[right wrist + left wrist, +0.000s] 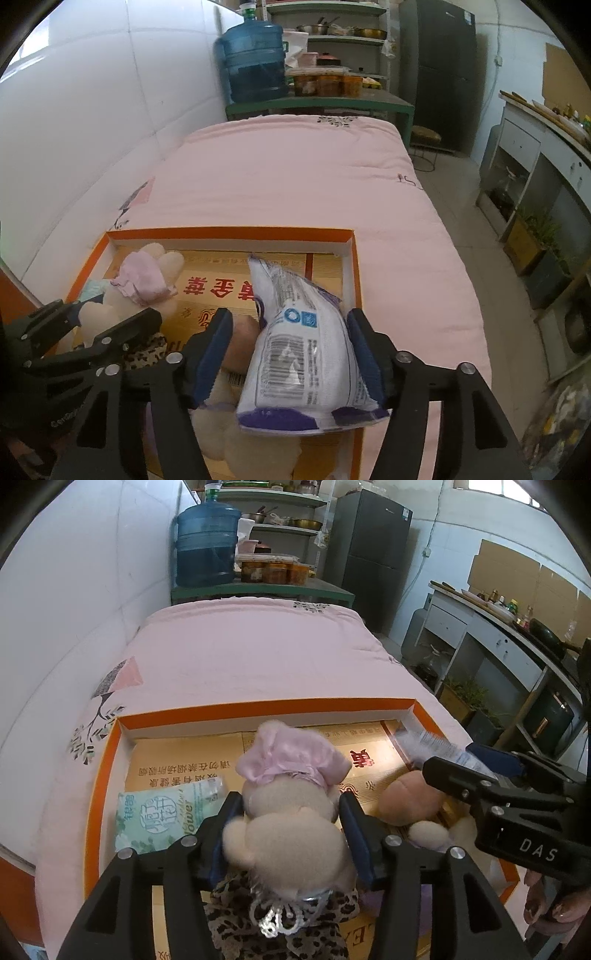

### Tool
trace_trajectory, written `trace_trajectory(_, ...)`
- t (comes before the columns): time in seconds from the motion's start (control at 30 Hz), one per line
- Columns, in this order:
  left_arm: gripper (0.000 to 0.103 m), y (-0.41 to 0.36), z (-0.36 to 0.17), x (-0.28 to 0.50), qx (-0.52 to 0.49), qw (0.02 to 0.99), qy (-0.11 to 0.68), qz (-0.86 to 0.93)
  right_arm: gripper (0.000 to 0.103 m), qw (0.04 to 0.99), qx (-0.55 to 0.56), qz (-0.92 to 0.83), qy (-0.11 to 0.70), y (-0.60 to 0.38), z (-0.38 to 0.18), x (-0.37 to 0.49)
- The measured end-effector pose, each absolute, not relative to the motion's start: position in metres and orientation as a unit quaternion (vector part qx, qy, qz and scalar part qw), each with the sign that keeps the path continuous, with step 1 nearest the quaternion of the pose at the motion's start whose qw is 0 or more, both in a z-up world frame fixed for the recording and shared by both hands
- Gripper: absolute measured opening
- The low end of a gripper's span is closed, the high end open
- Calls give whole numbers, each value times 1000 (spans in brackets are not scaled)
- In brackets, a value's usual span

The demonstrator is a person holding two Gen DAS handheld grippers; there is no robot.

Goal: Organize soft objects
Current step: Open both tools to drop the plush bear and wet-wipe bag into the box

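1. Plush doll (pixel 288 834) sits between the left gripper (pixel 291 812) pads, which stand apart just beside its sides; it looks light and squashy, so I would hold it at the body.
2. White pack (pixel 303 354) lies in the right gripper (pixel 290 354), jaws wide, left pad clear; probably soft, slippery film.
3. Both are over the orange box (pixel 258 704); beyond it, pink bedding (pixel 251 650).

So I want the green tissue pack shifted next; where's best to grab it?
Grip the green tissue pack across its short width, coming down from above. It lies flat on the floor of the orange box, left of the plush doll, so its upper face is exposed and its soft sides should squeeze easily.
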State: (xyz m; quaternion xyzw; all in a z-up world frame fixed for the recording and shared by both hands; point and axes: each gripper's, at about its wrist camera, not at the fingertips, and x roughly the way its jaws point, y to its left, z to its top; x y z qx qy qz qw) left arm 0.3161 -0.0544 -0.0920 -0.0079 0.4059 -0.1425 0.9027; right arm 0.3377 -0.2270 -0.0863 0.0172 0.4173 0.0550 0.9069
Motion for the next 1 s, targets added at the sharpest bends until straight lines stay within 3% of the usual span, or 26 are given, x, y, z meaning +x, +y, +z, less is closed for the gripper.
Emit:
trace_trajectory(0.1,65,-52,-89,313,-12,905,400,-143,74,909,15,51,413,-227,-85,336)
trace_trajectory(0.17,67,-51,-86,310,-15,907,395,-143,74,912,14,49,408,-227,-82,334)
trace_trajectory(1.0,69,-43,-43,266,-18,931,340,-134,74,923,13,46,381,-223,-55,295)
